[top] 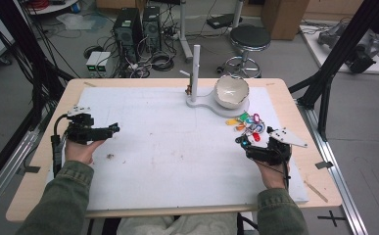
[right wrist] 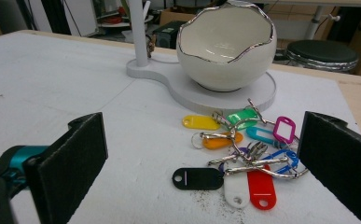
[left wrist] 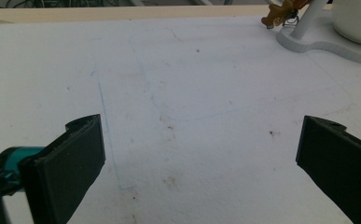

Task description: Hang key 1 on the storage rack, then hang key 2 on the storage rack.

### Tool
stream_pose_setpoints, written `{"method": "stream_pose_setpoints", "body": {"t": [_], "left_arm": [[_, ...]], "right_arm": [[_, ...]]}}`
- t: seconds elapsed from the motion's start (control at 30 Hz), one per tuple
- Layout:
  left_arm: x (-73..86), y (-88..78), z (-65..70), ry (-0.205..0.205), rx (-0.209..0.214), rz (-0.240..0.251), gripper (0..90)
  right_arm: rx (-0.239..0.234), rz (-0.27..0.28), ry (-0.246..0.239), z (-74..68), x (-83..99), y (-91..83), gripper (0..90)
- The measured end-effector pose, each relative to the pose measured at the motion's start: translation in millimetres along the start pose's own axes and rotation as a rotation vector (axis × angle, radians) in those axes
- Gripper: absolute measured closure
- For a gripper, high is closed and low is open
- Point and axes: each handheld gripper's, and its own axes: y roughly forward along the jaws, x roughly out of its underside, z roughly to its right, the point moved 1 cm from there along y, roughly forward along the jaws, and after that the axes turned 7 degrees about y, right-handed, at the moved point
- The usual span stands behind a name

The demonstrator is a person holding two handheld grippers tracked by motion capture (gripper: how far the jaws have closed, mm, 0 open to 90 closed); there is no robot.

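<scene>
Both grippers sit low over the white mat (top: 167, 147), and I read each as released, holding nothing. My left gripper (top: 112, 129) is at the left side of the table (top: 45, 161), held in the person's left hand (top: 82, 149), its jaws aimed toward the middle of the mat. In the left gripper view its jaws stand wide apart with bare, lightly stained mat between them. Far ahead in that view I see the edge of the white stand (left wrist: 318, 44) and a small brown tag or charm (left wrist: 276, 16) hanging by its post.

My right gripper (top: 241, 142) is at the right side, held in the person's right hand (top: 270, 174), with its jaws spread just as wide. Just in front of it lies a bunch of key tags (right wrist: 243, 154) on metal rings, flat on the mat: yellow, orange, green, teal, pink, blue, black, white and red. In the right gripper view the bunch lies toward the right-hand jaw, and I cannot tell whether that jaw touches it.

Beyond the tags stands a white eggshell-shaped bowl (right wrist: 227, 46) with a jagged silver rim, upright on the round end of the stand. A white post (top: 195, 66) rises from the stand's other end.
</scene>
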Motion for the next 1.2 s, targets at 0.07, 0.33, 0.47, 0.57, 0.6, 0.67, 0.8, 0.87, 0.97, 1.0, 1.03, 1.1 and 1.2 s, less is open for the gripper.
{"method": "stream_pose_setpoints", "body": {"t": [0.07, 0.33, 0.47, 0.57, 0.6, 0.67, 0.8, 0.87, 0.97, 1.0, 1.03, 1.1, 1.2], "left_arm": [[5.2, -1.6, -2.1, -0.010, 0.002, 0.003, 1.7], [29.7, -10.6, -6.0, -0.047, -0.018, 0.035, 1.7], [34.0, -14.3, -1.0, -0.021, -0.019, 0.046, 1.7], [39.7, -16.5, -0.5, -0.021, -0.021, 0.046, 1.7], [41.2, -17.5, -0.7, -0.016, -0.022, 0.052, 1.7], [42.8, -21.0, -1.2, -0.006, -0.036, 0.064, 1.7], [46.5, -28.4, -3.7, -0.016, -0.043, 0.082, 1.7], [48.6, -31.3, -5.5, -0.017, -0.037, 0.076, 1.7], [52.1, -35.3, -7.3, -0.020, -0.036, 0.068, 1.7], [53.2, -36.7, -8.1, -0.016, -0.037, 0.066, 1.7], [54.1, -37.9, -8.5, -0.016, -0.038, 0.069, 1.7], [55.1, -41.4, -9.5, -0.002, -0.049, 0.078, 1.7], [56.7, -46.0, -10.5, -0.007, -0.053, 0.096, 1.7]], "right_arm": [[-0.003, -0.003, 0.002, -0.3, 0.2, 0.1, 0.9], [-0.003, -0.011, -0.003, -0.3, 0.3, 0.5, 0.9], [-0.008, -0.022, 0.015, 2.6, 0.3, 0.4, 0.9], [-0.013, -0.028, 0.019, 3.1, 0.5, 0.8, 0.9], [-0.017, -0.032, 0.017, 2.8, 0.6, 1.3, 0.9], [-0.023, -0.043, 0.010, 2.4, 0.9, 2.7, 0.9], [-0.034, -0.077, 0.003, 3.1, 1.1, 5.7, 0.9], [-0.045, -0.101, 0.013, 5.0, 1.7, 8.8, 0.8], [-0.060, -0.137, 0.018, 4.8, -0.6, 13.0, 0.8], [-0.062, -0.148, 0.022, 3.4, -2.5, 14.3, 0.8], [-0.063, -0.157, 0.021, 2.5, -4.5, 15.7, 0.8], [-0.064, -0.183, 0.020, 0.9, -8.5, 19.5, 0.8], [-0.070, -0.221, 0.020, 0.6, -12.2, 24.1, 0.8]]}}
